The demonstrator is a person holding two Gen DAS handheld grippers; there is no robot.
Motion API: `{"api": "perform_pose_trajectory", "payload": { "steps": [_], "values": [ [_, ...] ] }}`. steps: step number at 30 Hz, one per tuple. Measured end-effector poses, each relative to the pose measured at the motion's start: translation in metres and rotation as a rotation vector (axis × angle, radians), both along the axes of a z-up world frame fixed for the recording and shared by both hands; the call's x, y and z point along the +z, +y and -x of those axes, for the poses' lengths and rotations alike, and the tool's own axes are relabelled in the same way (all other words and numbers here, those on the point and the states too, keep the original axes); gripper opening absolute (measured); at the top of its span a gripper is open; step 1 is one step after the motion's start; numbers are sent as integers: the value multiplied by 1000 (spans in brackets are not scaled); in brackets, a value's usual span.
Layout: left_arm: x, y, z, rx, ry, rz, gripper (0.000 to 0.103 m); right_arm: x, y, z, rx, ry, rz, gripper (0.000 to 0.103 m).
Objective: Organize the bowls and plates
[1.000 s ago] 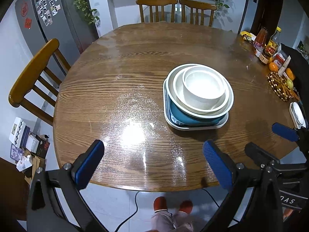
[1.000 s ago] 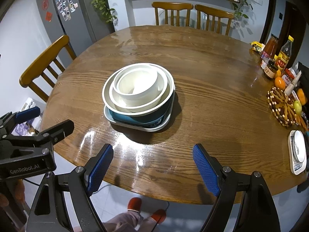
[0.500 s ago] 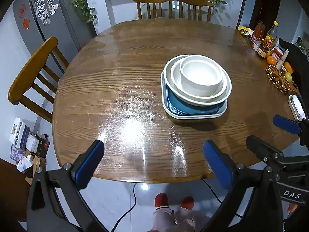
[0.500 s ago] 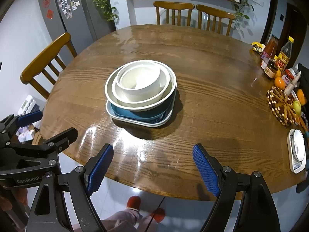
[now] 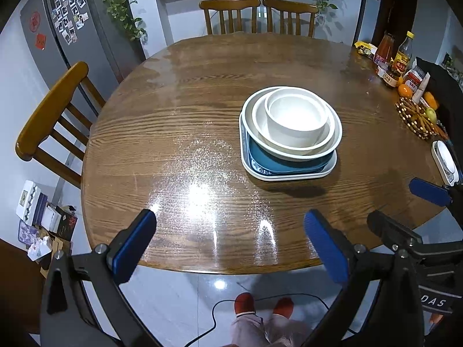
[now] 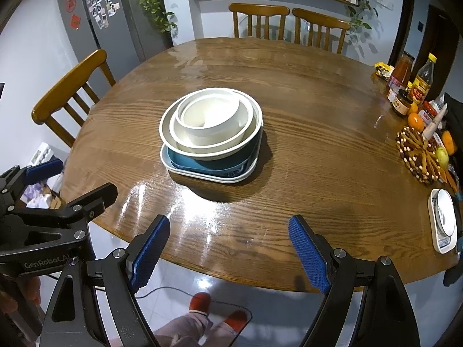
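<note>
Both views are showing the dish stack sitting a bit farther from the cameras than 1 s ago, w/ more floor visible below the near edge of the surface (image 5: pixel 179 110); the stack itself is keeping its place and order. Left tool (image 5: pixel 231 245) is hanging over the near rim w/ jaws standing wide apart, nothing between the blue pads (image 5: pixel 131 250). Right tool (image 6: pixel 228 253) is doing likewise: jaws spread wide, gripping nothing, pads well apart from the dishes.

Stack, centre-right in left view, centre-left in right view, bottom to top:
- square white plate (image 5: pixel 289 175) lying flat on the wood;
- blue bowl (image 5: pixel 277 160) resting on that plate;
- wide white bowl (image 5: pixel 292 153) nesting in the blue one;
- mid white bowl (image 6: pixel 208 144) sitting inside it;
- small white bowl (image 5: pixel 295 124) sitting on top, upright.

Background: bottles (image 6: pixel 425 79), oranges and a woven trivet (image 6: pixel 419 154) are crowding the right rim, w/ a white kitchen scale (image 6: pixel 444 221) nearer the cameras. Wooden chairs are standing at the far side and at left (image 5: pixel 49 112). Person's red slippers (image 5: pixel 262 303) and a black cable are showing on the tiled floor below the edge.
</note>
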State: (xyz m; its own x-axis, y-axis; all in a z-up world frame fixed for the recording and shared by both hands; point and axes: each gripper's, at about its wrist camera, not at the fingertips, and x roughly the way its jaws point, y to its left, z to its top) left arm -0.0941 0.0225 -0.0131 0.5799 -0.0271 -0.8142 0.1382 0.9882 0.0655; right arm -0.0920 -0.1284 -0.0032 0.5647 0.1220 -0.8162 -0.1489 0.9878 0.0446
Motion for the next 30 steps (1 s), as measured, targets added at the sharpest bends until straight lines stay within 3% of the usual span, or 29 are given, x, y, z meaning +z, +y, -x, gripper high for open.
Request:
{"api": "perform_pose_trajectory", "payload": {
  "steps": [30],
  "values": [
    [1,-8,-24,-38,-15,0,102,1,-1,-21,-33,-8,11,85]
  ]
}}
